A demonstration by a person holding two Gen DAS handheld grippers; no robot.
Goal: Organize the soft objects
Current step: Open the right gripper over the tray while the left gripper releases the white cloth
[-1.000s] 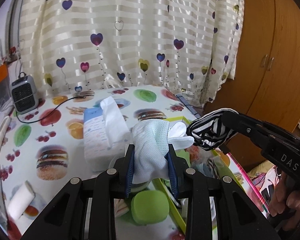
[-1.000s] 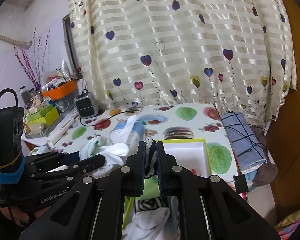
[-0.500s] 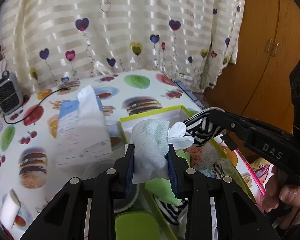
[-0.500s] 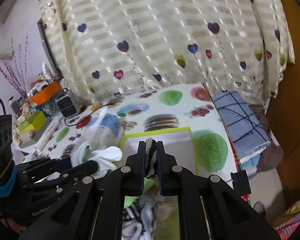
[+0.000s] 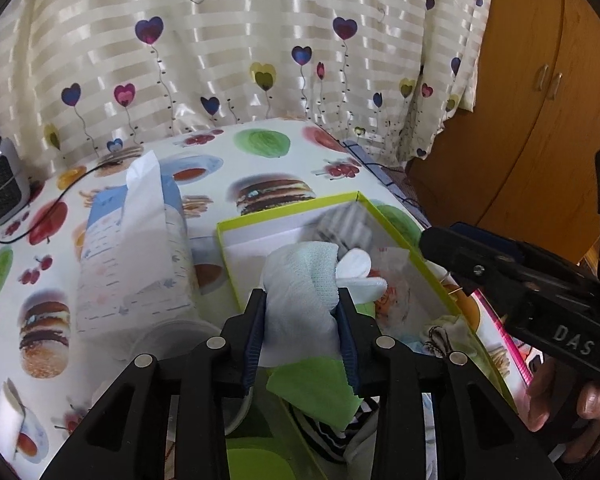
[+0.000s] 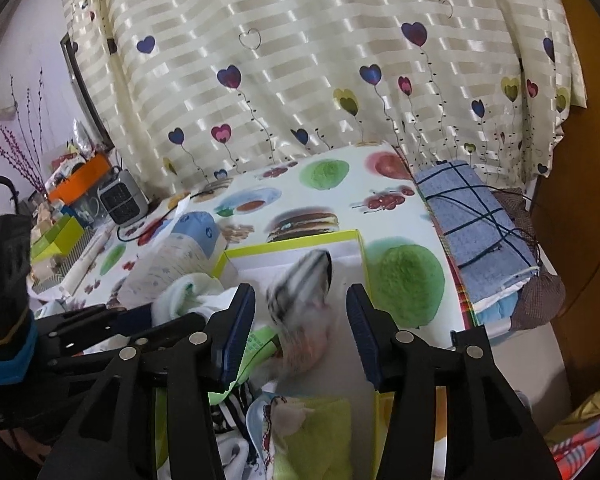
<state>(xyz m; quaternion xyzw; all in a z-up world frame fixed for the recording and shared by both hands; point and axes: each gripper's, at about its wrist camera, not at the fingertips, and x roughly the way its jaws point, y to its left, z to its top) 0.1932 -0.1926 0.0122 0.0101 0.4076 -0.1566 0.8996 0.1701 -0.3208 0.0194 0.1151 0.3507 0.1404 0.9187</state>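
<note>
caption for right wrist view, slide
Right hand-held gripper open, striped sock dropping blurred into the green-rimmed box.

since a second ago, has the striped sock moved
Yes. The striped sock has left the right gripper, whose jaws have just been opening, and now falls blurred between them, in front of the far wall of the green-rimmed box.

home | heart-print curtain (image 5: pixel 236 60) | wooden wardrobe (image 5: pixel 540 112) | fruit-print tablecloth (image 6: pixel 328 200)

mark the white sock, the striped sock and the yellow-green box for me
white sock (image 5: pixel 300 292): left wrist view, its mesh middle between the left tongs' pads.
striped sock (image 6: pixel 304 276): right wrist view, blurred striped body.
yellow-green box (image 5: pixel 284 210): left wrist view, far rim.
</note>
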